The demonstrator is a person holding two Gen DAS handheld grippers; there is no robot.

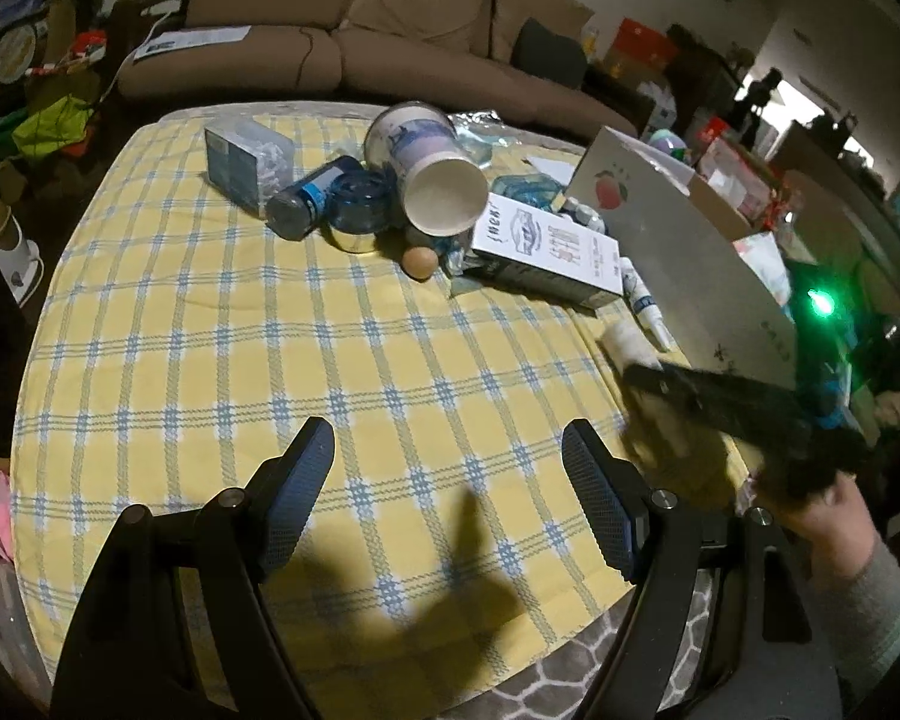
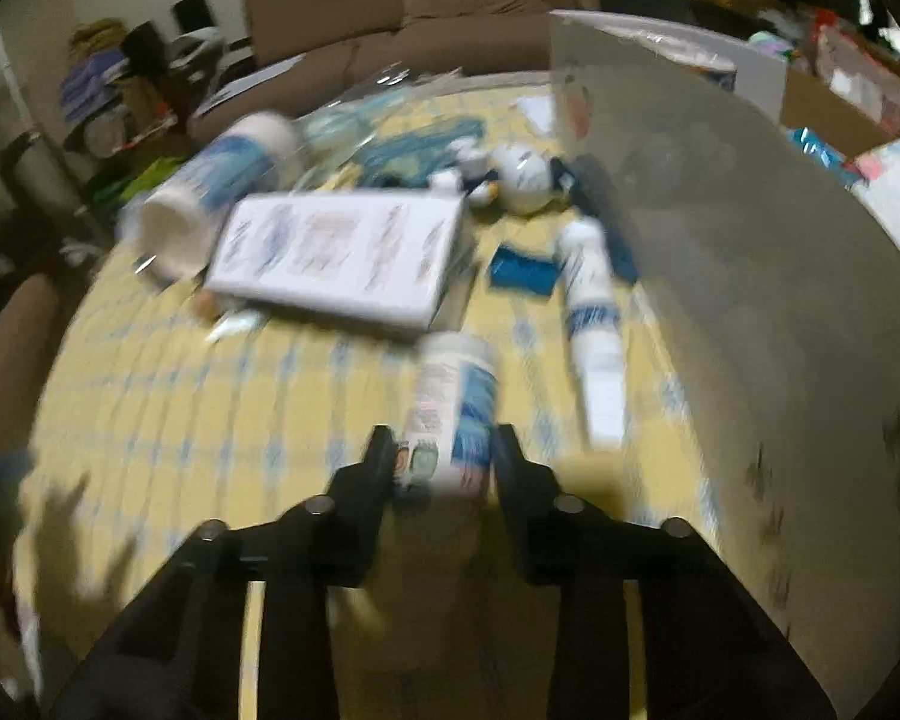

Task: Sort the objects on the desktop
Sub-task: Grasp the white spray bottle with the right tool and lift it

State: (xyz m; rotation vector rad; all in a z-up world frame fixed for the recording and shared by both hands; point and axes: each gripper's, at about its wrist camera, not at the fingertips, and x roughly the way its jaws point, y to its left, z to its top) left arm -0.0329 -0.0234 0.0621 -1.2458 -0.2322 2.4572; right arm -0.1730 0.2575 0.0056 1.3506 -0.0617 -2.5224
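Observation:
My right gripper [image 2: 444, 450] is shut on a white bottle [image 2: 453, 414] with a blue label, held just over the yellow checked tablecloth [image 2: 180, 420]; the right wrist view is blurred. In the left wrist view the right gripper [image 1: 660, 384] and the bottle [image 1: 627, 342] show at the right, beside a grey cardboard box [image 1: 678, 252]. My left gripper [image 1: 450, 462] is open and empty over bare cloth [image 1: 270, 330]. A pile lies at the far side: a tipped paper cup [image 1: 432, 174], a white carton [image 1: 546, 252], an egg [image 1: 419, 262], a white tube [image 1: 645, 303], blue jars [image 1: 354, 204].
The grey box's flap [image 2: 750, 276] stands along the table's right side. A clear plastic box [image 1: 243, 159] lies at the far left of the pile. A brown sofa [image 1: 354, 18] is behind the table. A penguin toy [image 2: 525, 174] lies near the box.

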